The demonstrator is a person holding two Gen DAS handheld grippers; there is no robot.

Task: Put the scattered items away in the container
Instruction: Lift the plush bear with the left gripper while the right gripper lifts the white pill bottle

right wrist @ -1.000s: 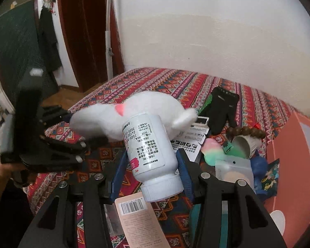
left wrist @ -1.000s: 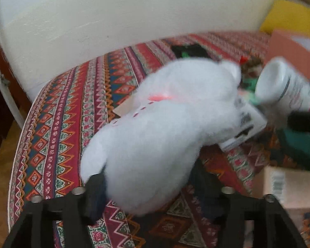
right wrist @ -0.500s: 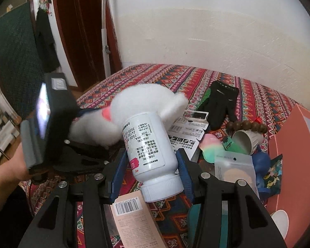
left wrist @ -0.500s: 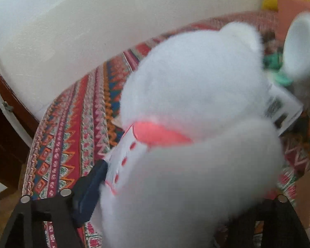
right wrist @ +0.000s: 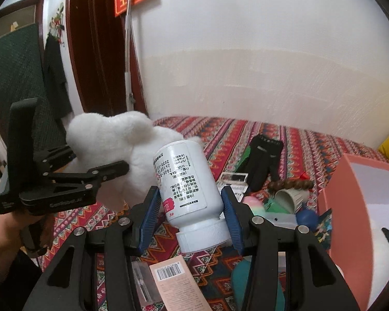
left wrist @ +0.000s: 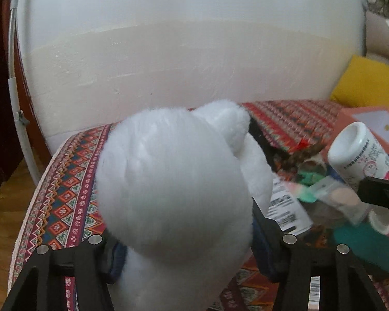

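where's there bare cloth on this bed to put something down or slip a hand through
Bare patterned bedspread runs along the wall behind the black gloves, and another stretch lies at the bed's left edge beside the white plush toy. It is crowded between the gloves and the pink box: papers, bead string, cup, blue ball, packets.

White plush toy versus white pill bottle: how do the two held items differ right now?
The plush toy is soft, furry and unmarked; the pill bottle is hard, smooth plastic with a printed label. The plush bulges past the left tool; the bottle sits cap-down in the right tool. Both are white and lifted off the bedspread.
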